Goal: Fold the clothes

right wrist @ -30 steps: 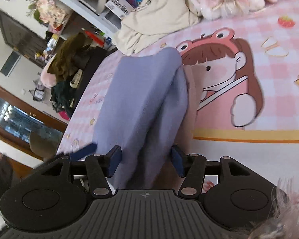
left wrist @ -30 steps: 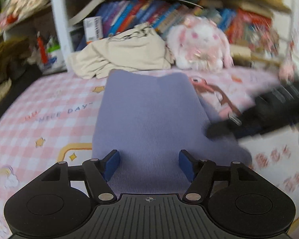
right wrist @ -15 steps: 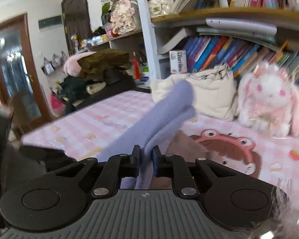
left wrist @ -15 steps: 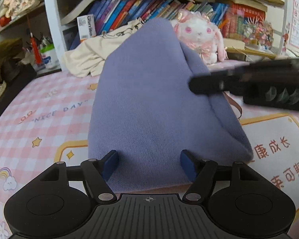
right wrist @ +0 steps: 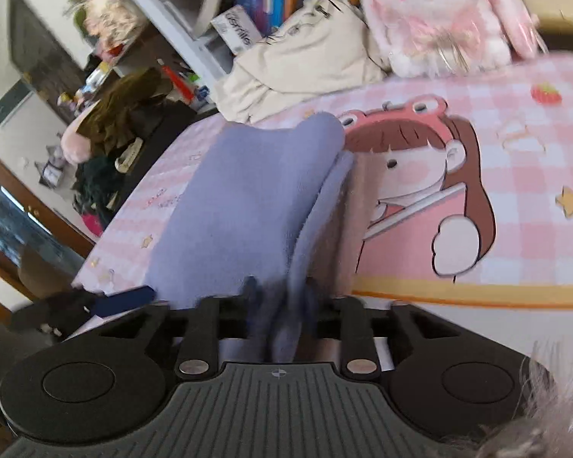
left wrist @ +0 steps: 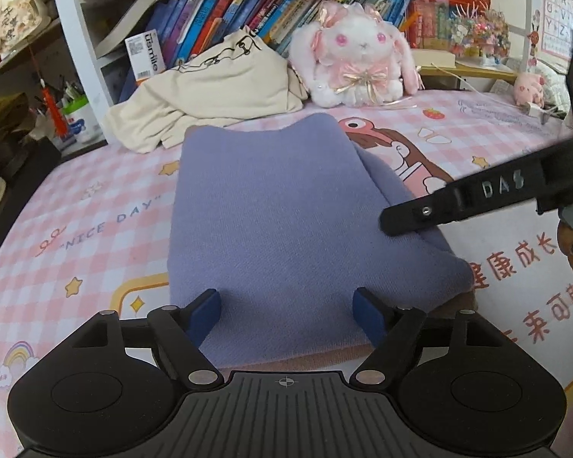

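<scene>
A folded lavender garment (left wrist: 279, 221) lies flat on the pink checked bedspread (left wrist: 76, 229). My left gripper (left wrist: 286, 313) is open, its blue pads either side of the garment's near edge, holding nothing. My right gripper (right wrist: 280, 297) is shut on the garment's right edge (right wrist: 286, 305); the garment (right wrist: 248, 198) runs away from it across the bed. In the left wrist view the right gripper (left wrist: 393, 221) comes in from the right and meets the garment's right side.
A cream garment (left wrist: 210, 87) is heaped at the back by the bookshelf (left wrist: 248, 11). A white and pink plush rabbit (left wrist: 359, 53) sits next to it. Dark clothes (right wrist: 114, 133) are piled past the bed's left edge.
The garment was lifted into a raised hump half a second ago and now lies flat again. My right gripper, open a second ago, closed on the garment's edge and stays shut on it.
</scene>
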Available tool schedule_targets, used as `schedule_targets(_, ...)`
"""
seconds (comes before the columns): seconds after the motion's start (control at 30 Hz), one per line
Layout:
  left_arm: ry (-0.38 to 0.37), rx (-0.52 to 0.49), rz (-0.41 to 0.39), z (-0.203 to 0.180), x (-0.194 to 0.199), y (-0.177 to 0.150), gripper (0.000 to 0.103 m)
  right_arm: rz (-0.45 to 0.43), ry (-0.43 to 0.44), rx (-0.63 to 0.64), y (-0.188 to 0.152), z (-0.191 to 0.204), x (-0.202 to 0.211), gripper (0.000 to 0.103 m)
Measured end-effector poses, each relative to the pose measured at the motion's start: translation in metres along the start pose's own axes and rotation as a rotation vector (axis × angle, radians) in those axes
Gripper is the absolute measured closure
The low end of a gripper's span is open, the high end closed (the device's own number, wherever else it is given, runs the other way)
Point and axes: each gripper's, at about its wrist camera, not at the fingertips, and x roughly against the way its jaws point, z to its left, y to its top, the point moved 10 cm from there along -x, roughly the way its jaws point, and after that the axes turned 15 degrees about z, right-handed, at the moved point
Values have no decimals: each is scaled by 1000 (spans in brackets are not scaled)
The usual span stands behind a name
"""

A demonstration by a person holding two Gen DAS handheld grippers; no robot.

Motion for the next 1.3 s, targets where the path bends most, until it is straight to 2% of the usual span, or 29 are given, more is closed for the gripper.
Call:
schedule_targets(0.1, -5, 47, -54, 11, 21, 3, 24, -134, -37, 146, 3, 28, 31, 97)
schedule_targets(0.17, -16, 98, -87, 23, 31, 4, 21, -73, -70, 97, -3, 18, 19, 97)
schedule_targets(0.27, -38, 187, -87, 46, 30, 1, 20, 53, -117, -15, -18, -4, -7, 96)
schedule_targets(0.33, -41, 231, -65, 60, 24, 0, 20, 36, -85, -87, -21, -12, -5, 95)
schedule_targets(0.37, -51, 247, -64, 65, 23, -1, 20, 29, -80, -109, -20, -13, -2, 88)
schedule_targets(0.43, -78, 279, -70, 75, 21, -1, 20, -8, -96, -137, -16, -13, 9, 64)
schedule_targets(0.5, -104, 304, -79, 84, 21, 0, 20, -71, -121, -165, -11, -13, 24, 63)
schedule_targets(0.6, -156, 326, -84, 92, 18, 4, 20, -136, -99, -175, -1, -2, 38, 61)
schedule_targets(0.63, -174, 325, -81, 94, 15, 5, 20, -138, -86, -169, 3, 4, 37, 57)
schedule_targets(0.7, -202, 315, -71, 96, 8, 9, 20, -105, -72, -193, 7, 9, 23, 57)
schedule_targets(0.77, -223, 297, -67, 95, 3, 13, 20, -76, -71, -218, 11, 8, 6, 61)
schedule_targets(0.8, -235, 289, -72, 95, 2, 16, 20, -63, -79, -217, 13, 9, -3, 82)
schedule_targets(0.83, -248, 278, -77, 95, 1, 19, 20, -63, -93, -196, 14, 13, -7, 96)
schedule_targets(0.87, -258, 270, -82, 95, 1, 22, 20, -68, -109, -167, 15, 18, -9, 96)
schedule_targets(0.97, -288, 253, -95, 98, 0, 28, 20, -222, -167, -13, 17, 48, 19, 96)
schedule_targets(1.07, -339, 271, -72, 99, -7, 27, 20, -168, -258, -81, 4, 34, 12, 96)
schedule_targets(1.1, -354, 280, -60, 100, -11, 25, 20, -109, -287, -128, -4, 21, -1, 96)
schedule_targets(1.2, -384, 293, -13, 102, -21, 19, 20, -89, -264, -208, -11, 7, -10, 94)
schedule_targets(1.27, -409, 294, -8, 103, -22, 18, 20, -109, -263, -226, -7, 10, -1, 86)
schedule_targets(1.3, -426, 301, -2, 104, -24, 18, 20, -123, -255, -246, -6, 10, 5, 66)
